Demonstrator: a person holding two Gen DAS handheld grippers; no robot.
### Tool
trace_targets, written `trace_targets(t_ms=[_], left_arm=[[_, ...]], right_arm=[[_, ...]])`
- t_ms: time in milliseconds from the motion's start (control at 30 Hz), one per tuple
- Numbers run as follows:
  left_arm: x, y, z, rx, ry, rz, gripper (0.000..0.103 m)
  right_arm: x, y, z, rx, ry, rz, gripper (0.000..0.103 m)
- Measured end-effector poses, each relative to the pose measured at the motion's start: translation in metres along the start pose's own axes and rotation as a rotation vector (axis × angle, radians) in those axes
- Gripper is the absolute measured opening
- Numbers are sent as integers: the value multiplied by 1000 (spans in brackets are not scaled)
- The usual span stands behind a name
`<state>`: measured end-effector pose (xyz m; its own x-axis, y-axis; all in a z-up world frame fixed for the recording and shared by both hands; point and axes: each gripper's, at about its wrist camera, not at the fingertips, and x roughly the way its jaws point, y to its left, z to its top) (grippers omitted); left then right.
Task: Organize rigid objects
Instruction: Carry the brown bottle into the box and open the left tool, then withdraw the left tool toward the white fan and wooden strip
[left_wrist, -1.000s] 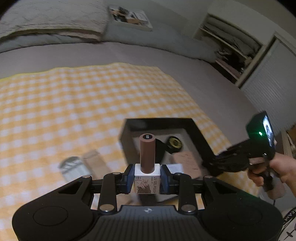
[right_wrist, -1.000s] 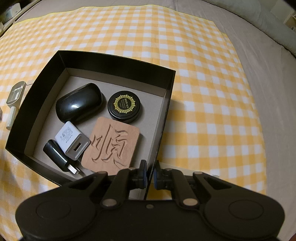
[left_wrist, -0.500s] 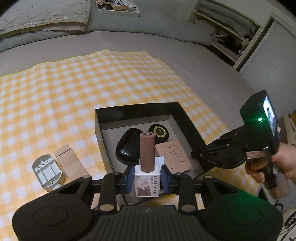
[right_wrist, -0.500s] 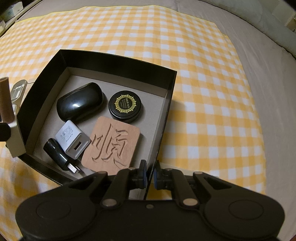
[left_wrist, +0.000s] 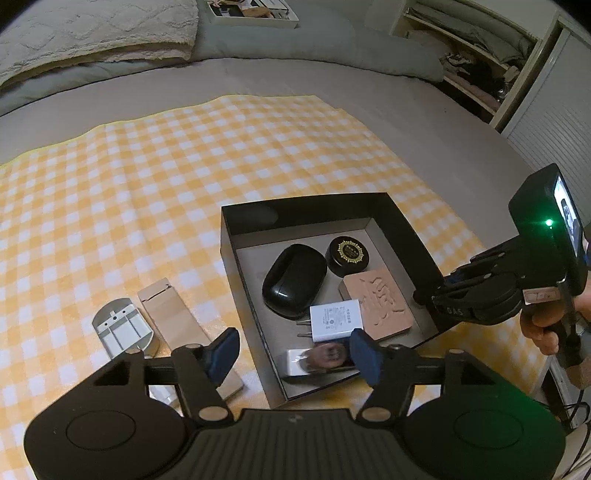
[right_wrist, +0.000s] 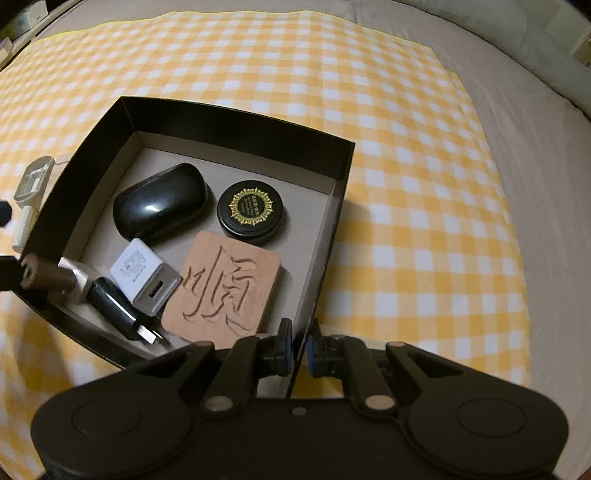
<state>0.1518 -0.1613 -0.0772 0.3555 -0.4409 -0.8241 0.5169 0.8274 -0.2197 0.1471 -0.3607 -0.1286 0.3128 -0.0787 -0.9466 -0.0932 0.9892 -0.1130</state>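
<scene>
Polish bottle (left_wrist: 317, 360): brown-capped, white-bodied, lying blurred inside the black box (left_wrist: 406, 229), near corner.
Left hand-held gripper (left_wrist: 293, 354): jaws just opening, spreading above the bottle.
Right hand-held gripper (right_wrist: 300, 347): pinching the box wall.

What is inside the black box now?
Inside the black box: a black oval case, a round tin, a carved wooden tile, a white charger, a black plug and a fallen polish bottle. The charger partly covers the plug.

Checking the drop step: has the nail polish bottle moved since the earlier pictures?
Yes. The nail polish bottle has left the left gripper, whose jaws have just opened, and now lies inside the black box beside the white charger.
</scene>
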Motion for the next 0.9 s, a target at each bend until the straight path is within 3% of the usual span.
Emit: trace_targets(t_ms=[67, 333, 900], left_arm=[[-1, 0, -1, -3, 1, 2, 78], [-6, 4, -6, -18, 0, 33, 102], [-2, 24, -16, -1, 27, 102, 103]], right_arm=[[0, 1, 0, -4, 0, -5, 9], [1, 1, 0, -5, 1, -7, 9], [1, 2, 0, -9, 1, -10, 9]])
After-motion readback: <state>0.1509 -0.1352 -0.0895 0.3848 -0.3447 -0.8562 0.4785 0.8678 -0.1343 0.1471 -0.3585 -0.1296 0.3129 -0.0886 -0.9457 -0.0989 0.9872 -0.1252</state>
